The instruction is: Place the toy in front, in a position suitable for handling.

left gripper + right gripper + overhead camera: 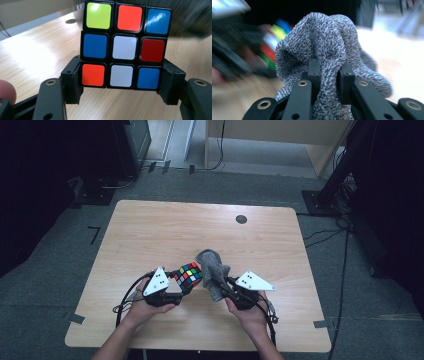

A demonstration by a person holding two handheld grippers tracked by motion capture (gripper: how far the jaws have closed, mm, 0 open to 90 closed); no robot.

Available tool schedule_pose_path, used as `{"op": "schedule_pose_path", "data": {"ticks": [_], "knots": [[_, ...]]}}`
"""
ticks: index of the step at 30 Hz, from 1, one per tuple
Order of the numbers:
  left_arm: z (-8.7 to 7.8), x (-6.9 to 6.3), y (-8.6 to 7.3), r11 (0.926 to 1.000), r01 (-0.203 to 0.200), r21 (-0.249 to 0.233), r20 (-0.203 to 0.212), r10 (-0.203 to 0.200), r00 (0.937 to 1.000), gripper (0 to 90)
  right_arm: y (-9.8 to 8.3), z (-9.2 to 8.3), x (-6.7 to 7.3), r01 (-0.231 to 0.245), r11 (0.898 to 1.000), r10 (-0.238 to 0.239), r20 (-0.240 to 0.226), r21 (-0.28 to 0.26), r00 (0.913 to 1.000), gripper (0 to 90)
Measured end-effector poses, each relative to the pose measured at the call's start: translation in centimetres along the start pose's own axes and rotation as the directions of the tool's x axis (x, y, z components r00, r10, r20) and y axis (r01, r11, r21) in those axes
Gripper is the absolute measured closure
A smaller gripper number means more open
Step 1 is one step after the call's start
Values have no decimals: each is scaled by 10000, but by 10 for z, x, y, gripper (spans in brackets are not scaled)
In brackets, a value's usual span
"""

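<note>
A scrambled puzzle cube [188,276] with coloured stickers is held just above the wooden table [150,235], near its front middle. My left gripper [176,290] is shut on the cube [122,47]; its pads clamp the bottom row from both sides. Right beside the cube hangs a bunched grey knitted cloth [212,270]. My right gripper [220,287] is shut on this cloth [322,50], which bulges up between and above its jaws. The cube shows as a blurred colour patch behind the cloth in the right gripper view.
A small dark round disc [241,219] lies near the table's far edge. Cables trail from both grippers over the front edge. Dark stands and a wooden cabinet [280,140] sit on the floor beyond the table.
</note>
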State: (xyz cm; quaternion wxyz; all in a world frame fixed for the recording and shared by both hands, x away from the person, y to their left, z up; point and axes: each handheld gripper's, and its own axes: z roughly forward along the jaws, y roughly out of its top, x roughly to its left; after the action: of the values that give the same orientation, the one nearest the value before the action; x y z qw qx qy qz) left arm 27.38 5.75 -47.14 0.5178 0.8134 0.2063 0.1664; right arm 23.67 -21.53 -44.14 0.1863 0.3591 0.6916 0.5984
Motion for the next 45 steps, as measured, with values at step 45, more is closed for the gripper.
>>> {"op": "schedule_pose_path", "data": {"ticks": [45], "knots": [[-6, -11, 7, 9979, -128, -638, 676, 172, 9976, 341, -4, 6, 5, -702, 9970, 690, 351, 324, 9970, 760]]}}
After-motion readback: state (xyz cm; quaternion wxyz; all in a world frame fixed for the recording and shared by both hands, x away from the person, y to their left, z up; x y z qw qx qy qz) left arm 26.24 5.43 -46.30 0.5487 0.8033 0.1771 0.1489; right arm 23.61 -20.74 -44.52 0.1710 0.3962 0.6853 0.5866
